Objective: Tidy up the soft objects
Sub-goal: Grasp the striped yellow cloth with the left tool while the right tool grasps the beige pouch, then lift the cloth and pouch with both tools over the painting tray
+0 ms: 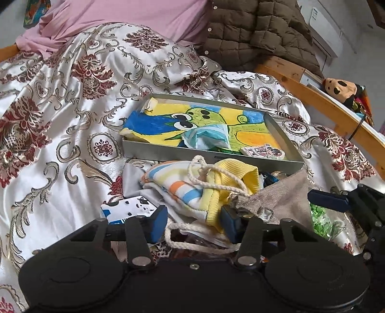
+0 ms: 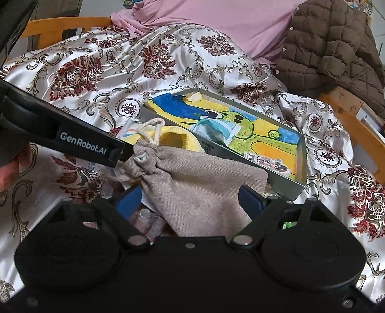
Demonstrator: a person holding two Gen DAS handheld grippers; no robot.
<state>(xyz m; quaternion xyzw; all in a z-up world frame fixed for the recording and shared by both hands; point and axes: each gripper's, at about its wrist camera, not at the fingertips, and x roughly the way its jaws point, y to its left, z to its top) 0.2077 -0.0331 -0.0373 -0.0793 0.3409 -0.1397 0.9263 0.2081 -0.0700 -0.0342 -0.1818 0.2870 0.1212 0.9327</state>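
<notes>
A pile of soft things lies on the patterned bedspread (image 1: 60, 134), in front of a metal tray (image 1: 207, 154). My left gripper (image 1: 195, 222) stands open around a striped cloth with a yellow ribbed cuff (image 1: 228, 175) and a white cord (image 1: 216, 173). The cuff hangs against the right-hand pad. A beige burlap drawstring bag (image 2: 204, 190) lies between the fingers of my right gripper (image 2: 190, 198), whose jaws are wide and open, with the pads right at the bag's sides. The bag does not look squeezed. A left finger (image 2: 115, 151) reaches the bag's neck.
The tray holds a colourful cartoon drawing, a blue-white pouch (image 1: 207, 138) and a small patterned piece (image 1: 262, 151). A cow-print item (image 1: 130, 207) and green scraps (image 1: 322, 221) lie nearby. Behind are a brown quilted jacket (image 1: 255, 31), pink cloth (image 1: 134, 14), the wooden bed rail (image 1: 312, 96) and a plush toy (image 1: 339, 88).
</notes>
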